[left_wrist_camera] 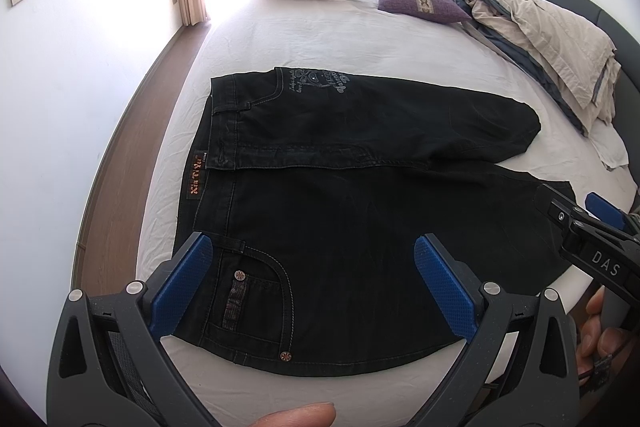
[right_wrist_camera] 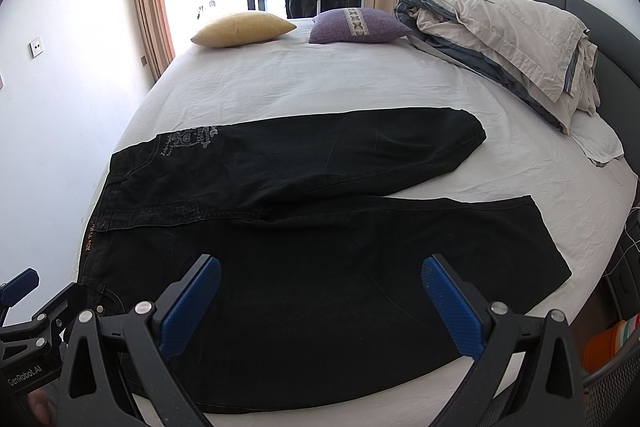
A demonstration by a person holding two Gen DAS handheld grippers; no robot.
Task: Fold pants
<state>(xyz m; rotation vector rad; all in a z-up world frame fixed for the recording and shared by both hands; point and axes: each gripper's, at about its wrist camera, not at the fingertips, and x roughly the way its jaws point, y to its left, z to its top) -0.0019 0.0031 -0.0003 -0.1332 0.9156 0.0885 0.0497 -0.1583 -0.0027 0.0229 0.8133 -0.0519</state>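
The right tool point(left_wrist_camera: 592, 223) reads "DAS" on its body; the left tool point(right_wrist_camera: 24, 327) reads "GenRobot.AI". The pants' waist label point(left_wrist_camera: 196, 181) lettering is too unclear to read.

The pants point(left_wrist_camera: 360, 227) are dark matt denim with pale stitching and metal rivets. The bed point(right_wrist_camera: 320, 87) sheet is creased white cloth. The left claw point(left_wrist_camera: 308, 283) pads point(left_wrist_camera: 444, 287) are blue textured rubber on matt dark plastic.

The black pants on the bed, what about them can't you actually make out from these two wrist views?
- Black pants, near edge: right wrist view, covered by the open right claw.
- Near pocket corner: left wrist view, partly behind the open left claw.
- Waistband label: lettering too small to read for certain.
- Far leg's hem: curled, so its opening is hidden.
- Underside of the pants: against the bed sheet.
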